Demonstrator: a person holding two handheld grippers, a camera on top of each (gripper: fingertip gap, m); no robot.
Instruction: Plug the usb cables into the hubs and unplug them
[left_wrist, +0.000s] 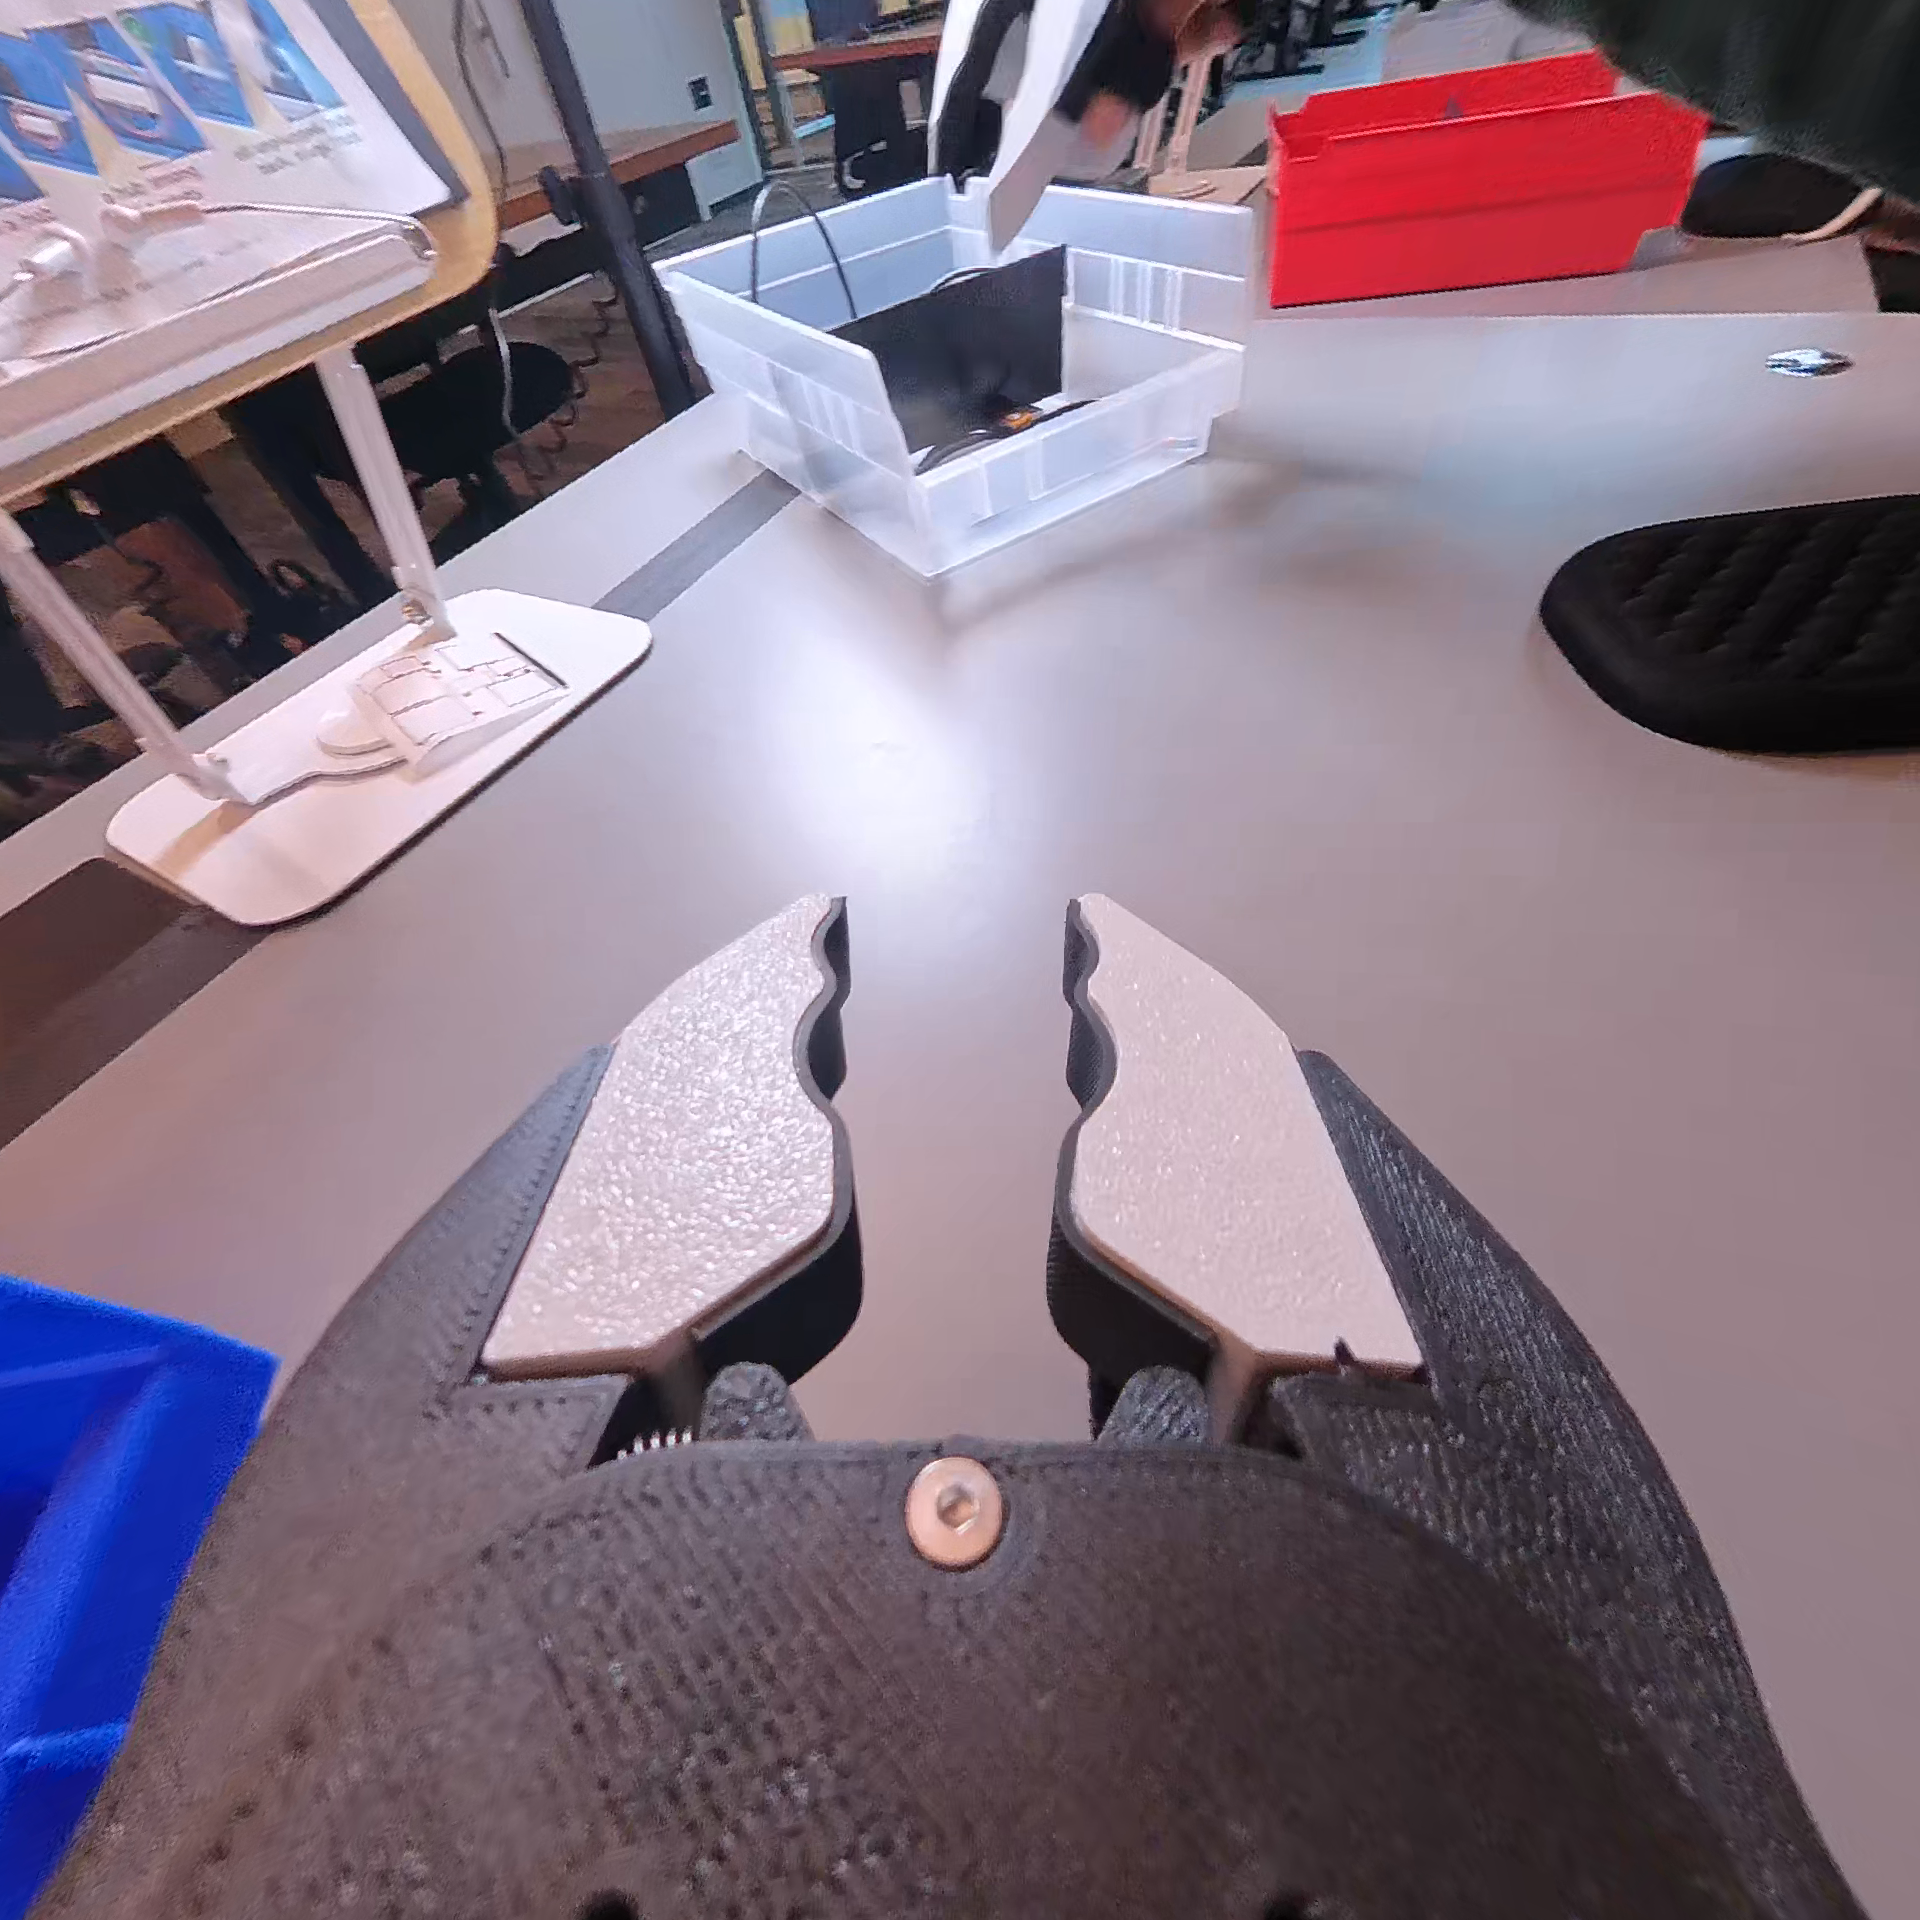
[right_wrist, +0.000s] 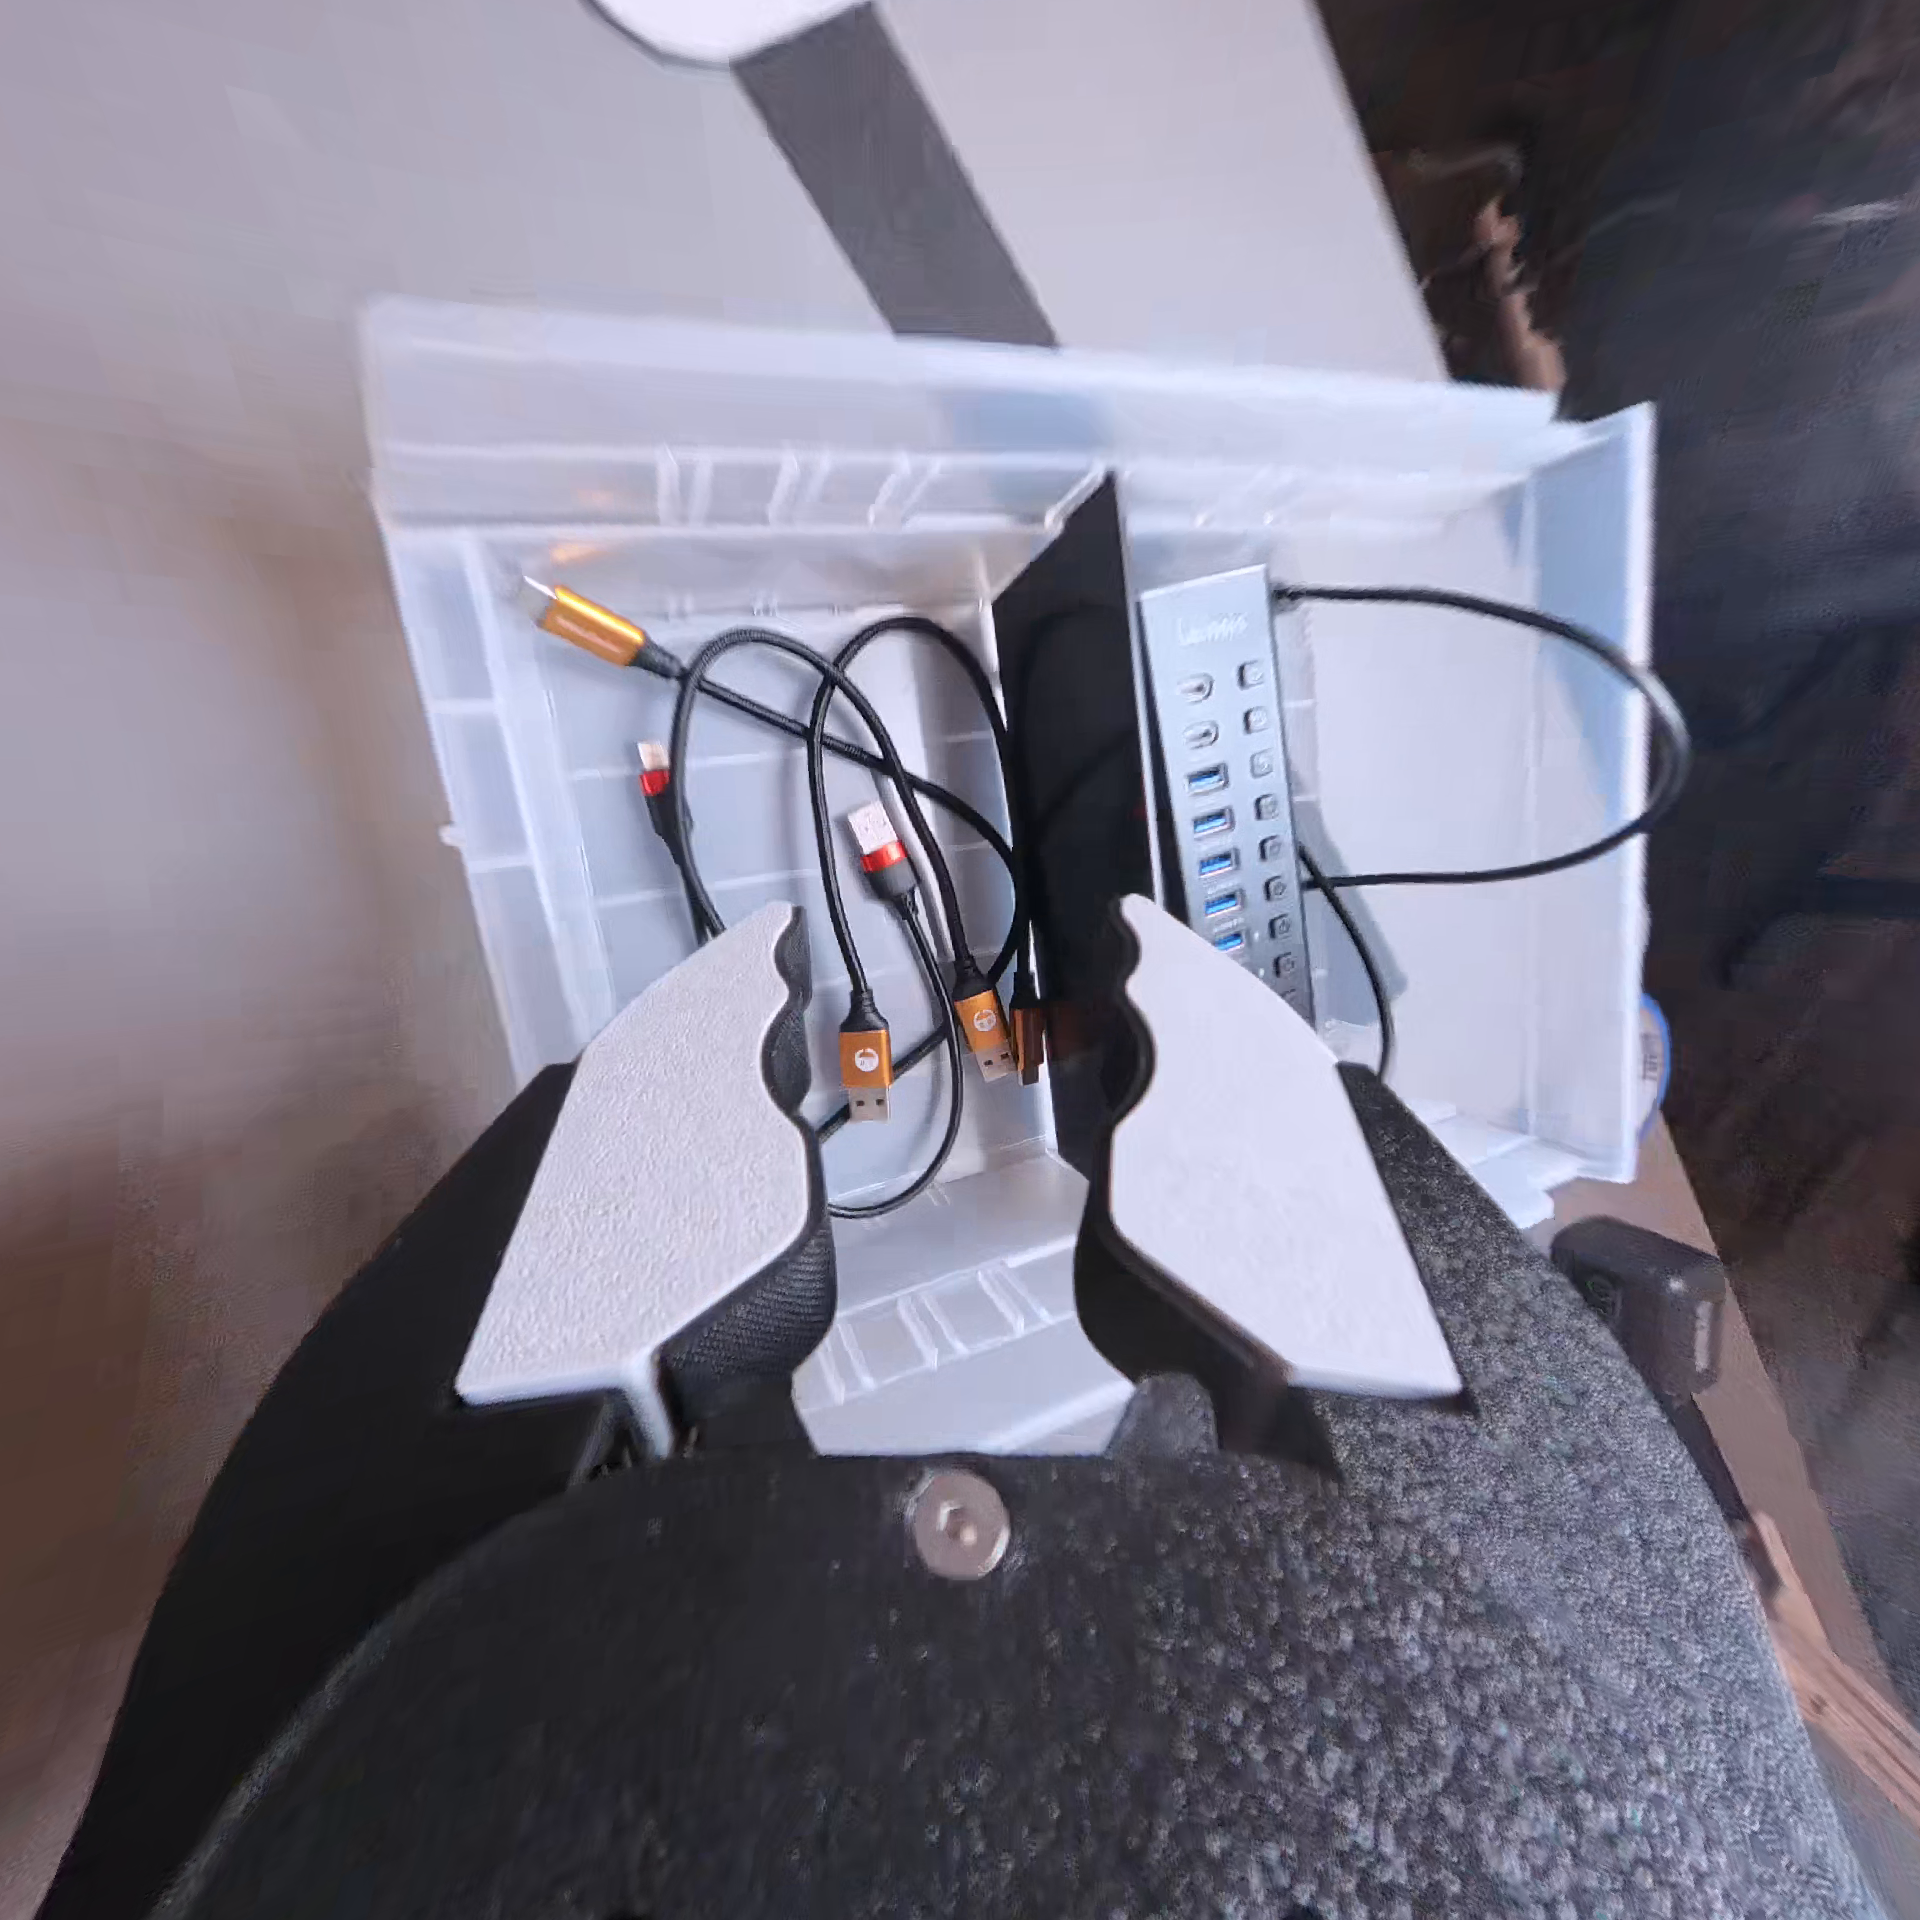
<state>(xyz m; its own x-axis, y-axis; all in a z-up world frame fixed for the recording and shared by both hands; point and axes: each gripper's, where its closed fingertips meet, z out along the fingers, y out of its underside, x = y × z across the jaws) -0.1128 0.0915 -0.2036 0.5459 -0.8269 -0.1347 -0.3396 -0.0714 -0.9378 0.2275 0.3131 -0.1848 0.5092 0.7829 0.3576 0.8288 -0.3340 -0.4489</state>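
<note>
In the right wrist view a clear plastic bin (right_wrist: 665, 436) is split by a black divider (right_wrist: 1081, 748). Its left compartment holds several black USB cables with orange plugs (right_wrist: 864, 1060) and red plugs (right_wrist: 881, 847). Its right compartment holds a grey USB hub (right_wrist: 1231, 790) with blue ports and its own black lead (right_wrist: 1621, 727). My right gripper (right_wrist: 961, 920) is open and empty, hovering over the bin above the cables. My left gripper (left_wrist: 956, 914) is open and empty above bare table, well short of the same bin (left_wrist: 1039, 488).
In the left wrist view a white stand (left_wrist: 343, 779) with a tilted board stands left, a red bin (left_wrist: 1455, 197) at the back right, a black mesh pad (left_wrist: 1756, 623) at right, a blue bin (left_wrist: 94, 1507) at near left. A person (left_wrist: 1039, 114) leans behind the clear bin. My right fingertips sit around 40 cm from my left ones.
</note>
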